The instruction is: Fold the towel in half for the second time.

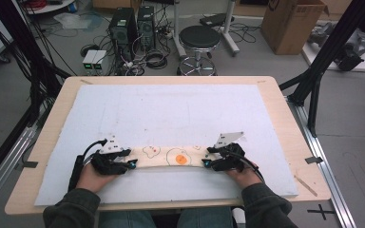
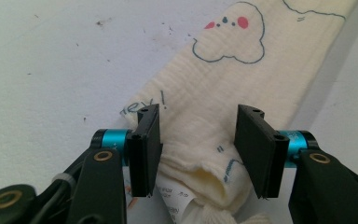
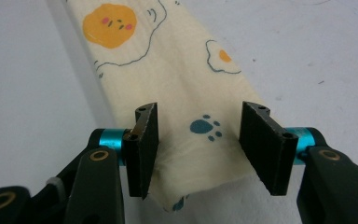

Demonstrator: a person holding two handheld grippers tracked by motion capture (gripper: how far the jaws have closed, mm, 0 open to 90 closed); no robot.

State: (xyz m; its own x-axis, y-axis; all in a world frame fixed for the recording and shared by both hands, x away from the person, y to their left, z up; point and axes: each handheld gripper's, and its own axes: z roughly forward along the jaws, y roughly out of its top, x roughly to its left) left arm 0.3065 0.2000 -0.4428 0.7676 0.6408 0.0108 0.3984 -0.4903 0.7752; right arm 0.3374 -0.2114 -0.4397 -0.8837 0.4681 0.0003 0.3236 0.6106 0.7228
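A long cream cloth strip [image 1: 171,156] printed with fried eggs and clouds lies across the near part of the white foam board [image 1: 171,114]. My left gripper [image 1: 129,164] is at its left end, and my right gripper [image 1: 208,161] is at its right end. In the left gripper view the bunched cloth end [image 2: 200,140] sits squeezed between the two pads, narrower there than farther out. In the right gripper view the end with a blue paw print [image 3: 200,140] is pinched across its width between the pads and lifts slightly off the board.
The foam board covers most of the wooden table [image 1: 52,114]. Beyond the table's far edge are a black stool [image 1: 198,40], computer towers [image 1: 123,28], cables and a cardboard box [image 1: 292,21]. Black frame posts [image 1: 313,76] stand beside both sides.
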